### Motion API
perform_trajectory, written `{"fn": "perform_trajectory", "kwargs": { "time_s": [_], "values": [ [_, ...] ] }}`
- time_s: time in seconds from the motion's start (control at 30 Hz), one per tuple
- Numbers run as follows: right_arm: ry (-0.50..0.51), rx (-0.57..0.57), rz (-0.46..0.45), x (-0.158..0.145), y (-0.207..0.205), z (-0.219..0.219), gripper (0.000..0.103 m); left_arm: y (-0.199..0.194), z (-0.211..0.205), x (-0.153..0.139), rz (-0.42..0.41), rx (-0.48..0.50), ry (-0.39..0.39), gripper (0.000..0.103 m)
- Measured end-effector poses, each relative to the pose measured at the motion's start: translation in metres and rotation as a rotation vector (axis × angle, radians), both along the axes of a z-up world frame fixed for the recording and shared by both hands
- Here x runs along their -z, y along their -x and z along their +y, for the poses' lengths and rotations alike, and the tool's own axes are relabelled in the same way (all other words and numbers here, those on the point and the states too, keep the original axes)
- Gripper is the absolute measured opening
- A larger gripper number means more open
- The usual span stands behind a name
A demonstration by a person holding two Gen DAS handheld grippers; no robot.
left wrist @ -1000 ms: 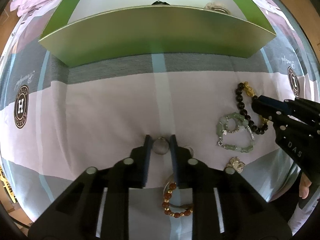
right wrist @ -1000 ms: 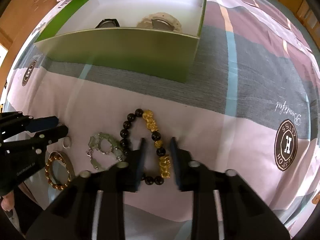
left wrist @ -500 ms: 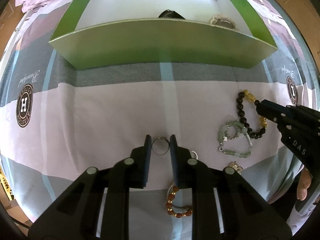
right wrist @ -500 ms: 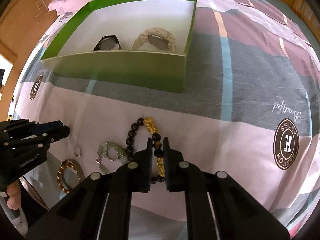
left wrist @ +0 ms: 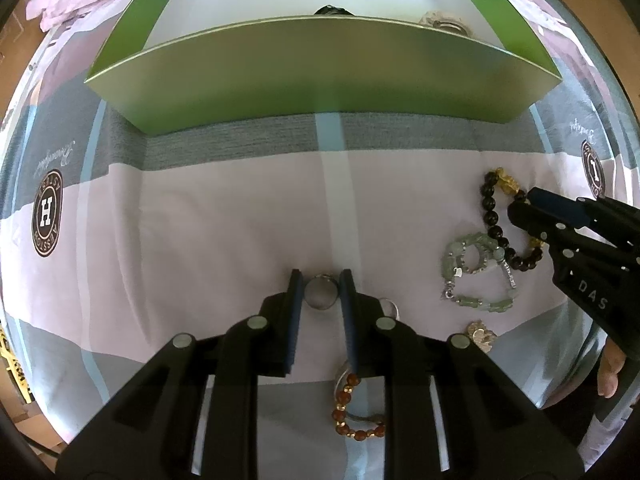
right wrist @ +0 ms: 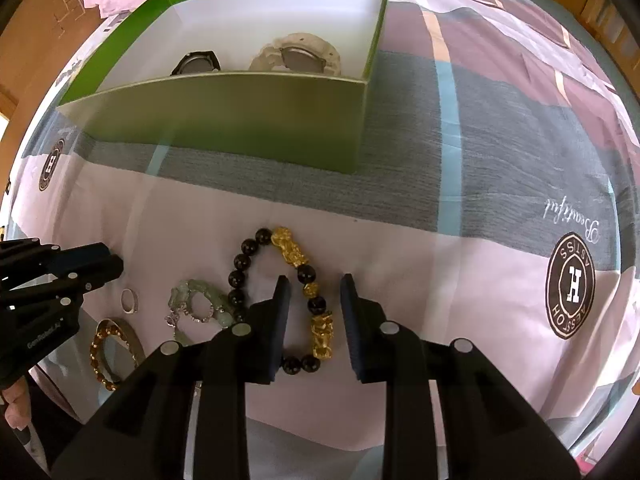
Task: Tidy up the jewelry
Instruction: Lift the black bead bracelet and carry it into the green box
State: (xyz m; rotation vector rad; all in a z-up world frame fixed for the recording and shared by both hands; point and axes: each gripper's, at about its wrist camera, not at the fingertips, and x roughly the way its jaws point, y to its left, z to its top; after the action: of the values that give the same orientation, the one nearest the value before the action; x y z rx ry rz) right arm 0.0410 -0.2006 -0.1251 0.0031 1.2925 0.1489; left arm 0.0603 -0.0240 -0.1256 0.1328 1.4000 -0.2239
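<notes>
My left gripper (left wrist: 320, 284) is shut on a silver ring (left wrist: 320, 297), held above the bedsheet. My right gripper (right wrist: 313, 288) is open, its fingers on either side of a black and gold bead bracelet (right wrist: 298, 276) that lies on the sheet; it also shows in the left wrist view (left wrist: 496, 216). A pale green bead bracelet (left wrist: 476, 268) lies beside it. A second silver ring (right wrist: 130, 301) and an amber bead bracelet (left wrist: 352, 412) lie near the front. The green box (right wrist: 224, 120) stands at the back with a black watch (right wrist: 196, 65) and a white watch (right wrist: 298, 56) inside.
A small silver charm (left wrist: 480, 334) lies on the sheet near the green bracelet. A silver bangle (right wrist: 128, 340) lies with the amber beads. The striped bedsheet (left wrist: 200, 240) carries round H logos. Cardboard boxes and pink bedding sit beyond the box.
My right gripper has opened around the black and gold bracelet after being closed on it half a second ago. My left gripper holds the ring and has lifted slightly toward the box.
</notes>
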Motion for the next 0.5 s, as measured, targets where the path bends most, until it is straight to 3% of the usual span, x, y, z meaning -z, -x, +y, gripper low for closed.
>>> {"fn": "perform_trajectory", "kwargs": {
  "time_s": [0.13,0.23,0.5],
  "values": [
    [0.014,-0.004,-0.006,0.000,0.003,0.008,0.027,0.004,-0.006,-0.002,-0.017,0.005,-0.007,0.018],
    [-0.016,-0.011,-0.003,-0.001,0.003,0.011,0.009,0.006,-0.004,-0.008,-0.027,-0.003,0.014,0.018],
    [-0.093,-0.002,-0.062,-0.027,0.007,0.005,0.009,0.008,0.003,-0.042,-0.095,-0.034,0.084,0.018]
  ]
}}
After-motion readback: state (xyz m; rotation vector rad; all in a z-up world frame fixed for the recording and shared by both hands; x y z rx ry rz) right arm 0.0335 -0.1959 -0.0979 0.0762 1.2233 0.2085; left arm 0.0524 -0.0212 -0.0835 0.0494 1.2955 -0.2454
